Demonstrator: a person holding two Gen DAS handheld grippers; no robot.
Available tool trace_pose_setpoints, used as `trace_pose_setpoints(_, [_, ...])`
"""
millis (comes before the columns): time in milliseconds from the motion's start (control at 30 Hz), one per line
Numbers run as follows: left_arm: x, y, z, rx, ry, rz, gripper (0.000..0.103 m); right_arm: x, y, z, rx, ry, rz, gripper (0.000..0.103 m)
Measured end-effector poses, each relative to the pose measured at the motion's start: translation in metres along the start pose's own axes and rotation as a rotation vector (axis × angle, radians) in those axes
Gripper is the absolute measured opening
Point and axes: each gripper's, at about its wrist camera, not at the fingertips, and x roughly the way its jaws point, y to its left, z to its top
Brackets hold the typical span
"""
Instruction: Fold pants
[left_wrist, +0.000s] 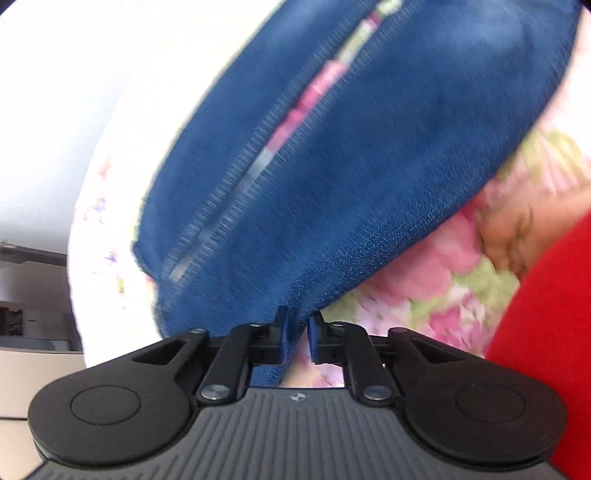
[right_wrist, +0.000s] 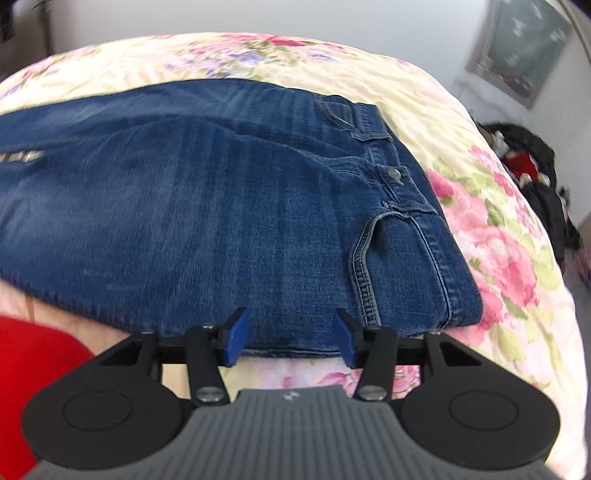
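Observation:
Blue jeans (right_wrist: 221, 206) lie on a floral bedspread (right_wrist: 498, 236), waistband and button to the right, legs running off to the left. My right gripper (right_wrist: 290, 338) is open at the near edge of the jeans by the hip, beside the front pocket seam, holding nothing. My left gripper (left_wrist: 297, 338) is shut on the leg end of the jeans (left_wrist: 332, 147), which rises from its jaws and looks lifted; the view is blurred. A narrow gap between the two legs shows the bedspread (left_wrist: 436, 280) behind.
A person's hand (left_wrist: 513, 236) and red sleeve (left_wrist: 546, 332) are at the right of the left wrist view; red cloth (right_wrist: 33, 354) also shows in the right wrist view. Dark clothes (right_wrist: 532, 166) lie beyond the bed's right side. Grey furniture (left_wrist: 29, 295) stands at left.

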Motion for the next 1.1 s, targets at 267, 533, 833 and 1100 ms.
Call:
trace_pose_setpoints(267, [-0.043, 0.048, 0.018, -0.319, -0.133, 0.111, 0.010, 0.002, 0.011, -0.005, -0.233, 0.035, 0.115, 0.044])
trace_pose_setpoints(533, [-0.066, 0.077, 0.038, -0.419, -0.180, 0.162, 0.009, 0.028, 0.010, -0.016, -0.443, 0.083, 0.000, 0.044])
trace_pose_setpoints(833, [-0.066, 0.083, 0.041, -0.472, -0.184, 0.178, 0.007, 0.040, 0.029, -0.050, -0.828, 0.052, -0.133, 0.034])
trace_pose_setpoints(1100, [-0.077, 0.089, 0.041, -0.521, -0.190, 0.175, 0.006, 0.004, 0.018, -0.026, -0.818, -0.061, -0.228, 0.003])
